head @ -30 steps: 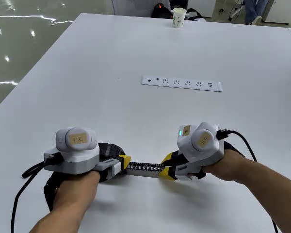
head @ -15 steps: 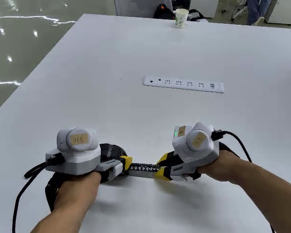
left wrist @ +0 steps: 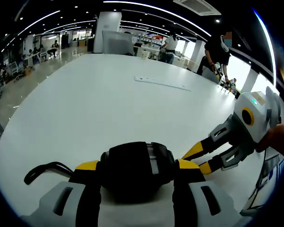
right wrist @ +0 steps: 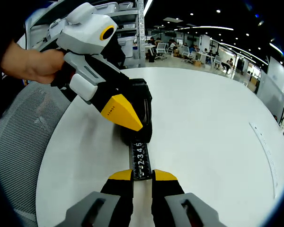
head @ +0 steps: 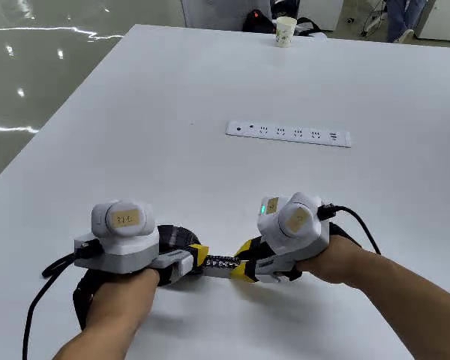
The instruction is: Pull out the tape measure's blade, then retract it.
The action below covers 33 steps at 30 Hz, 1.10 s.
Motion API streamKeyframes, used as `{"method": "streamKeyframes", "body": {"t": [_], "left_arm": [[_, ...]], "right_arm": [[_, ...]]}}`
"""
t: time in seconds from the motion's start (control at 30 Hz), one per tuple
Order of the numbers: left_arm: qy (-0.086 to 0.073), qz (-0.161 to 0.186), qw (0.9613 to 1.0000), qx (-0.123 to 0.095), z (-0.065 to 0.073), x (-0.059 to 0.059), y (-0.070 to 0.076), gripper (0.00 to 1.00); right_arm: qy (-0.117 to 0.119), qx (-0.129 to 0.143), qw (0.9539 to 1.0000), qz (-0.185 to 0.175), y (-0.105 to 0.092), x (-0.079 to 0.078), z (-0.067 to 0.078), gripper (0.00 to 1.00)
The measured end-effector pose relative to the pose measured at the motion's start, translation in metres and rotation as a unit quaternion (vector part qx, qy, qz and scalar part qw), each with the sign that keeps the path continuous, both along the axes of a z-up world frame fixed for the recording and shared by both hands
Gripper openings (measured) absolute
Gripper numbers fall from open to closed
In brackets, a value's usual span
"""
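The black tape measure case (head: 174, 238) lies on the white table (head: 210, 90) near its front, and my left gripper (head: 193, 256) is shut on it. In the left gripper view the case (left wrist: 135, 171) sits squeezed between the yellow-tipped fingers (left wrist: 87, 166). A short stretch of black blade (head: 221, 262) with white numbers runs from the case to my right gripper (head: 241, 268), which is shut on the blade's end. In the right gripper view the blade (right wrist: 139, 158) leads from the fingertips (right wrist: 120, 176) up to the case (right wrist: 141, 106), with the left gripper's yellow tip (right wrist: 122, 112) over it.
A white power strip (head: 289, 133) lies mid-table beyond the grippers. A paper cup (head: 285, 31) stands at the far edge. Black cables (head: 49, 270) trail from both grippers toward me. The table's left edge drops to a shiny floor (head: 30, 67).
My right gripper has moved left toward the case with the blade's end held, and the visible blade has become shorter. The left gripper and case stayed put.
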<state>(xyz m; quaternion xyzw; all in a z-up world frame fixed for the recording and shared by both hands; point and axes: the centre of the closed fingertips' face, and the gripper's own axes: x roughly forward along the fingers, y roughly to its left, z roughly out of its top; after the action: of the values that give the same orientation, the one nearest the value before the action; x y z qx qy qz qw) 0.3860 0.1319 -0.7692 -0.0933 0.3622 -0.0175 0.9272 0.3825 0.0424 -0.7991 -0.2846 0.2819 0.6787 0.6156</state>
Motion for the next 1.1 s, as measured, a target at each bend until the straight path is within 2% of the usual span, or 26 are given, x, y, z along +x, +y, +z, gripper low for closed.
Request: {"method": "streamKeyframes", "body": {"t": [0.77, 1.1], "left_arm": [[-0.001, 0.000, 1.0000, -0.006, 0.000, -0.001, 0.002, 0.56], [-0.001, -0.001, 1.0000, -0.005, -0.001, -0.001, 0.002, 0.56]], "right_arm": [[0.004, 0.009, 0.9999, 0.011, 0.032, -0.006, -0.001, 0.11], [-0.003, 0.008, 0.9997, 0.023, 0.040, -0.008, -0.003, 0.11]]}}
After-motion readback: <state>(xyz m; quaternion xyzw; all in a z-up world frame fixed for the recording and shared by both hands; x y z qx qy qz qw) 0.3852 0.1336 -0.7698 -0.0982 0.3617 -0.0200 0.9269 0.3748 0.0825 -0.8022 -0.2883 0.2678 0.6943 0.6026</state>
